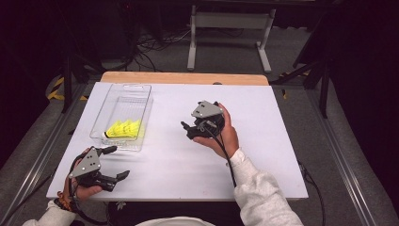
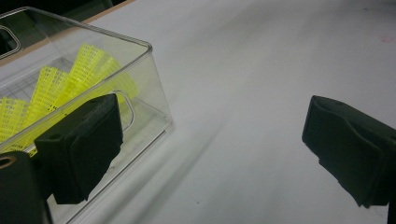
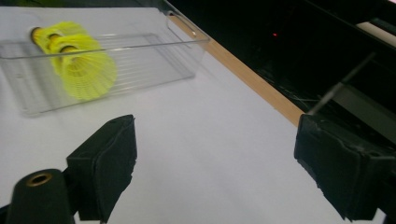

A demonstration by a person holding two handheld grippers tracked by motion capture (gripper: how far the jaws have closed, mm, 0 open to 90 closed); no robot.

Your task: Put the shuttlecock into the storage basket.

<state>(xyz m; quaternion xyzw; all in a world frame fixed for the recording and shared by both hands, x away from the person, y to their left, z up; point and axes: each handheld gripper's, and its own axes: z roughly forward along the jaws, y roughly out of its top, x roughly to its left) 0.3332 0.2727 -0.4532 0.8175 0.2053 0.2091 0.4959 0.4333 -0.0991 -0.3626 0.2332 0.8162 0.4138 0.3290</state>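
Note:
A clear plastic bin (image 1: 123, 101) lies on the left of the white table (image 1: 263, 141), with yellow shuttlecocks (image 1: 123, 128) in its near end. My left gripper (image 1: 118, 162) is held near the front left corner, just short of the bin, open and empty. In the left gripper view the gripper (image 2: 215, 149) has wide-apart jaws, with the bin (image 2: 144, 79) and shuttlecocks (image 2: 70, 79) at the left. My right gripper (image 1: 187, 130) hovers over the table's middle, pointing left toward the bin. In the right gripper view the gripper (image 3: 219, 168) is open above bare table, the shuttlecocks (image 3: 79, 65) farther off.
The table's wooden far edge (image 1: 183, 77) borders a dark floor with cables and a metal stand (image 1: 230, 28). Bare white surface lies between the grippers and to the right of the bin.

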